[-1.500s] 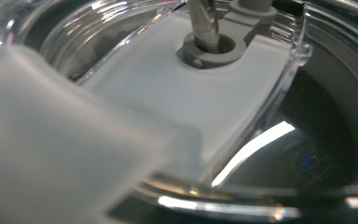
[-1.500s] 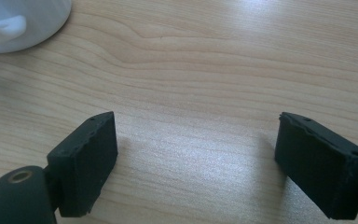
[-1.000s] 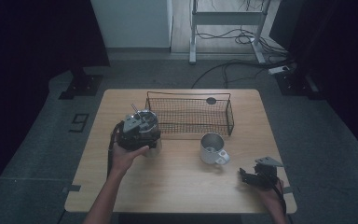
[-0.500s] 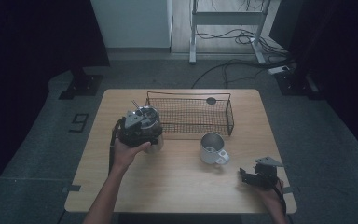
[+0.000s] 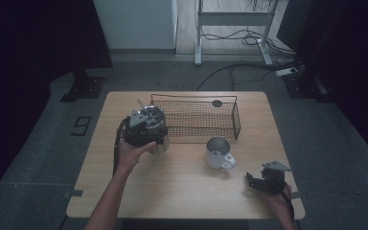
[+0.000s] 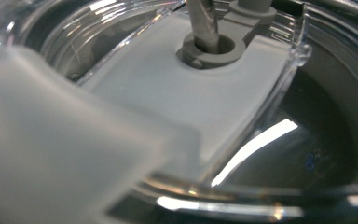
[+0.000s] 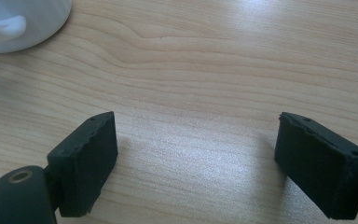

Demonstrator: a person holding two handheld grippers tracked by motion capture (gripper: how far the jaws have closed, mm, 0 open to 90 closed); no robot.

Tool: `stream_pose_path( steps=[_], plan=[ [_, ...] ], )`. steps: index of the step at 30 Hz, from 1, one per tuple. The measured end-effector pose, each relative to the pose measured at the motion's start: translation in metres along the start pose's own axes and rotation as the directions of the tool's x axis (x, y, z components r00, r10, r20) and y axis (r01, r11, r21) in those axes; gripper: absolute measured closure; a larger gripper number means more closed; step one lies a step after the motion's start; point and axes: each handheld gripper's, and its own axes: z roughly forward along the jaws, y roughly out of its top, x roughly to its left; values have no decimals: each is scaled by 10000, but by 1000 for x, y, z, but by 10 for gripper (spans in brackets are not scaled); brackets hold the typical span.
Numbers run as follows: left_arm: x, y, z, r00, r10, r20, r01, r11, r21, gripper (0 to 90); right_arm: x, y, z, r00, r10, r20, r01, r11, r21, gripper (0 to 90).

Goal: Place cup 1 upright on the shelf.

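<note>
No readable writing shows on anything. The left claw (image 5: 144, 125) hovers over a clear lidded cup (image 6: 242, 116) at the wire basket's (image 5: 199, 117) left end; whether its jaws are apart cannot be told. The right claw (image 7: 198, 161), jaws spread wide and empty, rests low on the bench (image 5: 182, 191) near the white mug (image 5: 219, 153), whose handle points toward the near-right corner

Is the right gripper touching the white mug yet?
Apart. In the high view, bare table separates the right gripper from the white mug; the right gripper view shows open jaws with nothing between.
</note>
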Motion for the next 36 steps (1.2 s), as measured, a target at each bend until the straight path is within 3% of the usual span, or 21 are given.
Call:
stream_pose_path(
  steps=[36],
  plan=[
    [0,32,17,9997,248,56,-248,9997,-24,41,0,0,0,10000,-13,-1,13,10000,-25,128]
  ],
)
